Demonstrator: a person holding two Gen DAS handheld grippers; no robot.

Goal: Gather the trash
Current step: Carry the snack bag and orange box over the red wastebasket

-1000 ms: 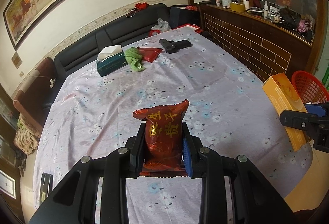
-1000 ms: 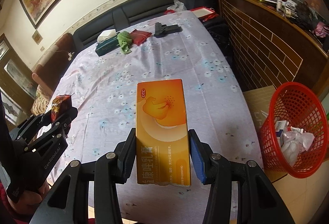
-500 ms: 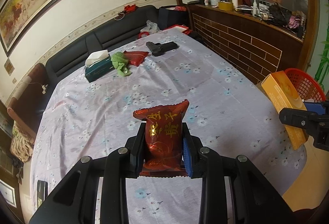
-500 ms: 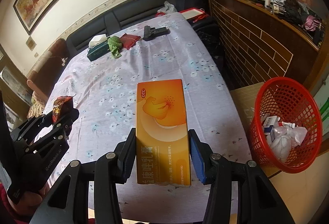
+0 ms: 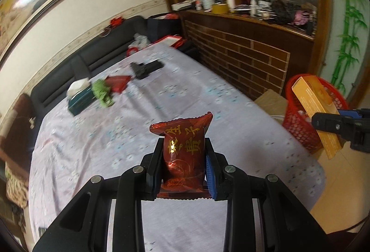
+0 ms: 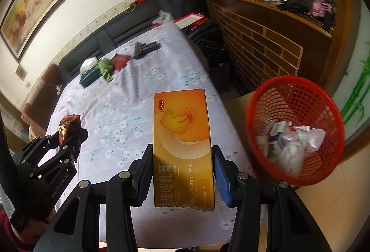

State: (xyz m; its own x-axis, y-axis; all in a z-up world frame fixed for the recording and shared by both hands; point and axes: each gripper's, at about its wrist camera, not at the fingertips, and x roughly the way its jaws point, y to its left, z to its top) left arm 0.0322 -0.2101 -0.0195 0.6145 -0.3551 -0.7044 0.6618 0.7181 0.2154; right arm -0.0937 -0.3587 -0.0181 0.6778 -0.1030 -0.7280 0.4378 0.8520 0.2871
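Gripping a red snack packet, the left gripper hovers over the floral-clothed surface; tissue box and green cloth lie at eleven o'clock. The right gripper clamps an orange box, red basket of trash at two o'clock beside the surface.

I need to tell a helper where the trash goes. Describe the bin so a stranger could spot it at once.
Start at the big table with the flowered cloth and go to its right side, near the brick-patterned wall. There sits a basket holding white wrappers and small boxes. It is the only bright red, open-mesh, round container in the room.
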